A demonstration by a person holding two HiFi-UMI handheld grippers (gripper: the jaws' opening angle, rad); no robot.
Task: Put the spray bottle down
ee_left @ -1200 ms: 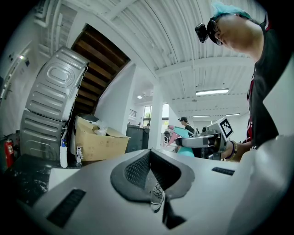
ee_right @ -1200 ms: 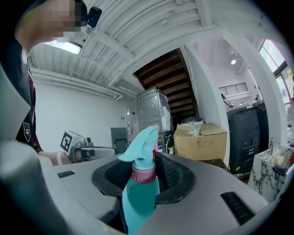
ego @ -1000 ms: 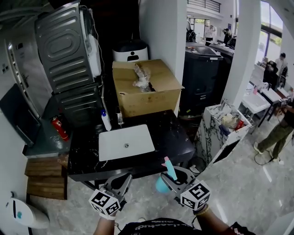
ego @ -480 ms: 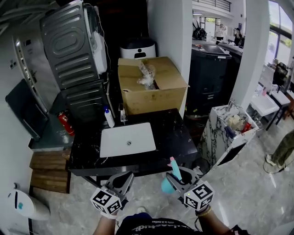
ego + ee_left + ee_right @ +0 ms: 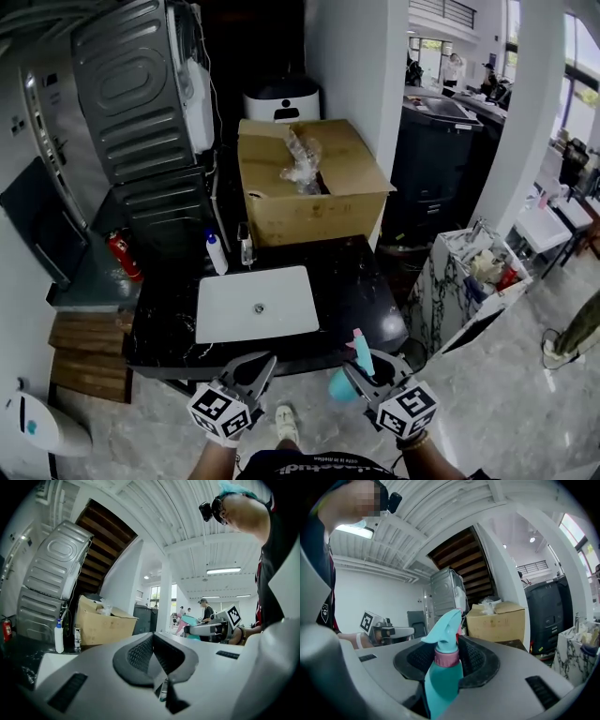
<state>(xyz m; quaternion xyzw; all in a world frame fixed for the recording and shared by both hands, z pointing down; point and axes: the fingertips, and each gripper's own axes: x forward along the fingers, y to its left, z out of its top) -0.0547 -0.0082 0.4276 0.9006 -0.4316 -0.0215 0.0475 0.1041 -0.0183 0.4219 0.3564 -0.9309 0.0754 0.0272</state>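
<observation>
The teal spray bottle with a pink collar stands upright between the jaws of my right gripper, which is shut on its body. In the right gripper view the spray bottle fills the gap in the right gripper, nozzle up. My left gripper hangs beside it with its jaws together and nothing in them; its pads meet in the left gripper view. Both grippers hover just before the front edge of the black counter, over the floor.
A white sink basin is set into the counter. Behind it stand a white bottle with a blue cap and a cardboard box. A marbled cabinet is at the right, a fire extinguisher at the left.
Both grippers have moved forward, closer to the counter's front edge, with the bottle still in the right one. The head view has shifted with them.
</observation>
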